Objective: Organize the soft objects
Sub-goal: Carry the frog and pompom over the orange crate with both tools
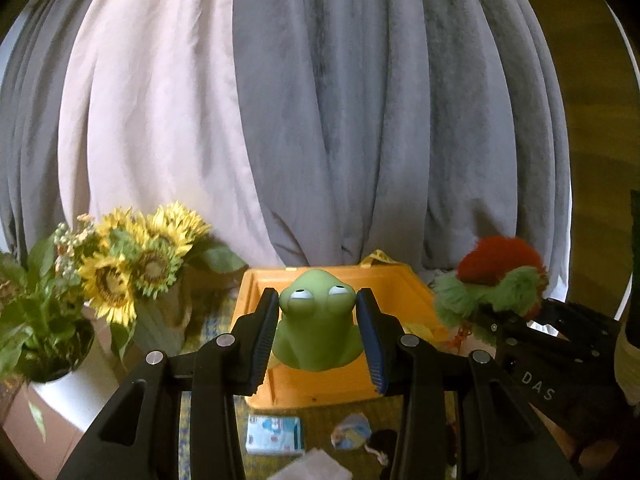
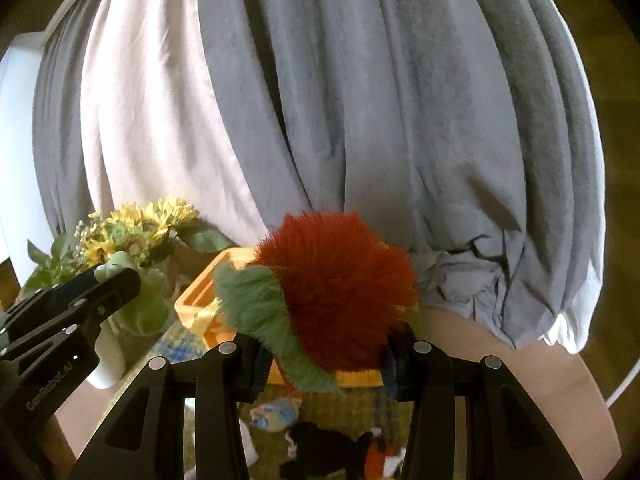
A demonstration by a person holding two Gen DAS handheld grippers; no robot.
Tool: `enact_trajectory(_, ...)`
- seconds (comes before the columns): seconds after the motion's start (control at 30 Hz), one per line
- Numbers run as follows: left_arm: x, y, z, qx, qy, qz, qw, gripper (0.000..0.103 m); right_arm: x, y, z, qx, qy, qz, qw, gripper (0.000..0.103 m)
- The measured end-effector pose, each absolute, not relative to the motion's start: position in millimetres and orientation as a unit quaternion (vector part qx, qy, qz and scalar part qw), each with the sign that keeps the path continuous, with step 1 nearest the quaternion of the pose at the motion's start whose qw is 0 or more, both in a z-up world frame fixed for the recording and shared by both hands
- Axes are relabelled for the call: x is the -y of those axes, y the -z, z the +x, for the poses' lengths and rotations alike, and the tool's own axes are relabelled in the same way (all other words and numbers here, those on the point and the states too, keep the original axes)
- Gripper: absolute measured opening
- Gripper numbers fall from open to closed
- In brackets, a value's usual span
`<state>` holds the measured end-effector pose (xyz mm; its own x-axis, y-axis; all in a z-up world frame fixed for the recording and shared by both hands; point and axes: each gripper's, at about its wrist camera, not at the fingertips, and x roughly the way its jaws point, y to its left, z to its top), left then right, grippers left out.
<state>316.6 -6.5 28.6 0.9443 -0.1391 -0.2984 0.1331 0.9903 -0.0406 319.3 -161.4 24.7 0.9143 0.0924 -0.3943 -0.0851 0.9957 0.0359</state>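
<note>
My left gripper [image 1: 318, 334] is shut on a green frog toy [image 1: 316, 320] and holds it upright above the orange tray [image 1: 404, 280]. The frog also shows in the right wrist view [image 2: 144, 300]. My right gripper [image 2: 322, 360] is shut on a fluffy red and green plush [image 2: 332, 292], held above the right part of the orange tray [image 2: 196, 304]. The plush shows at the right in the left wrist view [image 1: 492, 280].
A sunflower bouquet [image 1: 136, 264] and a potted plant in a white pot [image 1: 48, 360] stand left of the tray. A tissue packet [image 1: 274, 434], a small blue pouch [image 1: 352, 432] and a black plush [image 2: 324, 452] lie on the patterned mat below. Grey and white curtains [image 1: 320, 120] hang behind.
</note>
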Motion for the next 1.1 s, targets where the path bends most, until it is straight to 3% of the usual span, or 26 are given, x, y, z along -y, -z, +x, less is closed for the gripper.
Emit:
enact_trajectory(0.67, -1.5, -10.7, 415.2, -0.156, 0.07, -0.002, 0.985, 0.039, 165.2, -12.4, 419.1, -0.219, -0.046, 0.005, 0.975, 0.045)
enact_trajectory(1.1, 0.8, 25.0, 476.0, -0.207, 0.067, -0.001, 0.976, 0.039, 163.1, 22.9, 481.4, -0.267, -0.054, -0.005, 0.962, 0.045)
